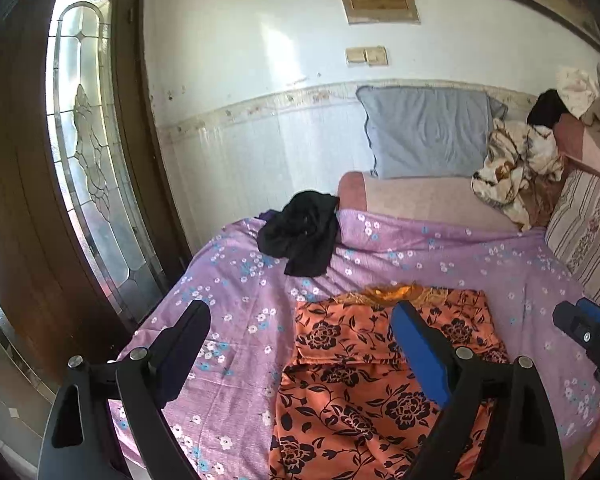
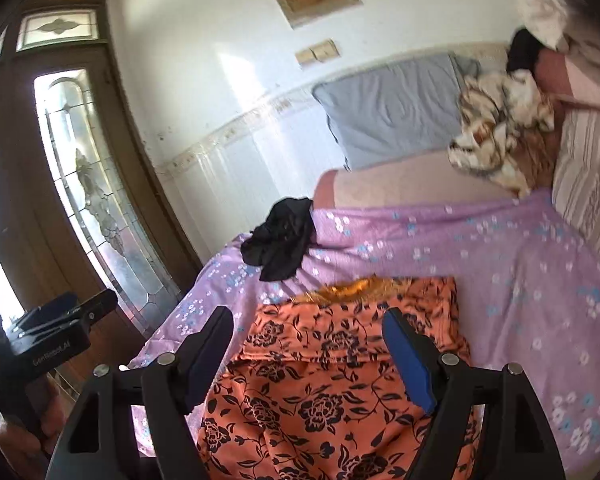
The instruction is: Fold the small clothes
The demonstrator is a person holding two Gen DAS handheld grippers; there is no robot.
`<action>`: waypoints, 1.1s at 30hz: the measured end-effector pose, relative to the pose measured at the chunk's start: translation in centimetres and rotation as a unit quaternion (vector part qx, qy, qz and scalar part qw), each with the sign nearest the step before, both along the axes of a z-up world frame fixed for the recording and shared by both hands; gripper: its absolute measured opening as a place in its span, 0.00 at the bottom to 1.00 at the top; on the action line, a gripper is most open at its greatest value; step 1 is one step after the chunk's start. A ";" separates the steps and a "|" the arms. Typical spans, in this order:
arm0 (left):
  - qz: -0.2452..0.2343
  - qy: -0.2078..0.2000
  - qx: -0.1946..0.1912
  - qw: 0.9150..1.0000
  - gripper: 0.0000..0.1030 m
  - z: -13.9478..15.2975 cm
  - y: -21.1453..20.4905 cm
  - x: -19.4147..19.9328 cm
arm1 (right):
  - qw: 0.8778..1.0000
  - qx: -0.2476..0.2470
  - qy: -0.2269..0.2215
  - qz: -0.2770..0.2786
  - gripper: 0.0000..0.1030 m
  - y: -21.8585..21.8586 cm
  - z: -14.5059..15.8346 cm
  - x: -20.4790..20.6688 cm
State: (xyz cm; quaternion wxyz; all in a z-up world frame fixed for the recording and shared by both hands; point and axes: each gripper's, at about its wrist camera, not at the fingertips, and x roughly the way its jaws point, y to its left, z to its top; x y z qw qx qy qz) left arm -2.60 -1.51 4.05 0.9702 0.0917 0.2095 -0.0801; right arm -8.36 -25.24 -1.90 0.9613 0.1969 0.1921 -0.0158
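An orange garment with black flowers lies on the purple flowered bedsheet, its far part folded over with a straight edge across. My left gripper hangs above it, open and empty. My right gripper hovers over the same garment, also open with nothing between its blue pads. Each gripper shows in the other's view: the right gripper at the right edge, the left gripper at the left. A crumpled black garment lies farther back on the sheet.
A grey pillow leans on the wall behind a pink bolster. Cream patterned cloth is heaped at the back right beside a striped pillow. A wooden door with glass stands left of the bed.
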 end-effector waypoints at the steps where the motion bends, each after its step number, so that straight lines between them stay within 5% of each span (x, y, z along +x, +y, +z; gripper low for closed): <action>1: 0.001 -0.003 -0.002 1.000 0.90 0.2 0.1 -0.2 | 1.000 -0.004 -0.004 0.001 0.78 0.3 0.3 -0.2; 14: 0.022 -0.008 -0.019 1.000 0.90 0.7 1.7 -0.2 | 0.999 -0.019 -0.035 0.009 0.78 1.8 2.0 -1.4; 33: 0.069 -0.003 -0.032 0.997 0.90 0.3 4.5 0.9 | 0.999 -0.012 -0.020 0.023 0.78 2.4 0.7 -0.5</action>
